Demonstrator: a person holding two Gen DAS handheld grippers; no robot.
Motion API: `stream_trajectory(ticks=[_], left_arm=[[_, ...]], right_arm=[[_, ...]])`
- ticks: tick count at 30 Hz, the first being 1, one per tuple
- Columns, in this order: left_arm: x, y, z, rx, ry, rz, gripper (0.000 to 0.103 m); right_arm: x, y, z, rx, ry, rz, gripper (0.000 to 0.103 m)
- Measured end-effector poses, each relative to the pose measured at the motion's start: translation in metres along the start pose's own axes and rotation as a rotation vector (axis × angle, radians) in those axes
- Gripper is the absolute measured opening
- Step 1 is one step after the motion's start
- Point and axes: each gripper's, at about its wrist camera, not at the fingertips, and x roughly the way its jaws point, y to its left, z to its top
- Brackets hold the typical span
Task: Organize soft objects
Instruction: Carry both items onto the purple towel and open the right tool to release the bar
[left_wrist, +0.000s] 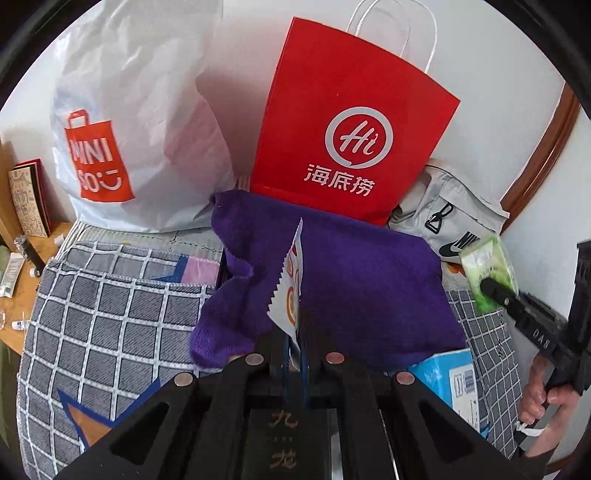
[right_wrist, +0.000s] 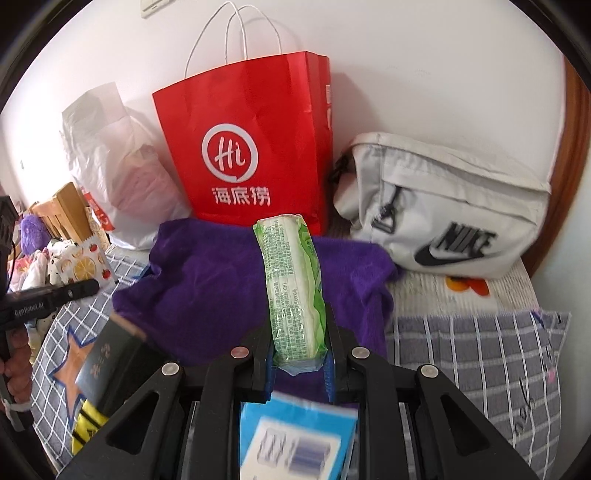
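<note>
A white wall (right_wrist: 424, 66) stood behind a bed covered in a grey checked quilt (left_wrist: 110, 314), and against that wall a red paper bag (left_wrist: 343, 122) stood upright with a white plastic shopping bag (left_wrist: 129, 110) to its left and a pale grey sling bag (right_wrist: 443, 206) to its right. A purple towel (left_wrist: 351, 280) lay spread on the quilt, straight ahead of and below both pairs of jaws, its far edge touching the foot of the red bag. The left gripper (left_wrist: 301, 325) was closed tight on the lower edge of a thin white sachet (left_wrist: 290, 284) printed with orange rings, which stood on edge above the towel and rose forward from between the fingers. The right gripper (right_wrist: 299, 332) was closed partway on a green-and-white tissue pack (right_wrist: 293, 280), gripped near its rear end; the pack stuck out forward and upward past the fingertips, over the towel and toward the red bag. Directly beneath the right jaws lay a blue carton (right_wrist: 299, 435), blurred. To the left of the right jaws a dark booklet with gold characters (right_wrist: 107, 362) was seen, near the orange star on the quilt. In the left wrist view a bare hand (left_wrist: 543, 395) held the right tool's grip at the far right.
</note>
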Motion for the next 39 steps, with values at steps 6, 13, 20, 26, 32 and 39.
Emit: stream_trajectory(ticks=[6,13,20,26,32,39], left_arm=[[0.024,-0.002,0.019,-0.004,0.024,0.005,0.005],[0.06,-0.007,0.042,0.008,0.057,0.017,0.005],[0.098,0.003,0.049,-0.011,0.112,-0.013,0.005],[0.113,0.008,0.052,-0.011,0.146,-0.031,0.005],[0.128,0.009,0.052,-0.039,0.176,-0.074,0.005],[0.136,0.0,0.046,-0.014,0.181,-0.098,0.005]], right_arm=[[0.027,0.003,0.029,-0.042,-0.016,0.004,0.02],[0.073,-0.017,0.019,0.012,0.074,0.033,0.02],[0.109,-0.031,0.01,0.0,0.177,0.022,0.02],[0.127,-0.033,0.001,0.011,0.235,0.061,0.021],[0.136,-0.03,-0.003,0.017,0.264,0.058,0.022],[0.136,-0.026,-0.003,0.006,0.258,0.05,0.034]])
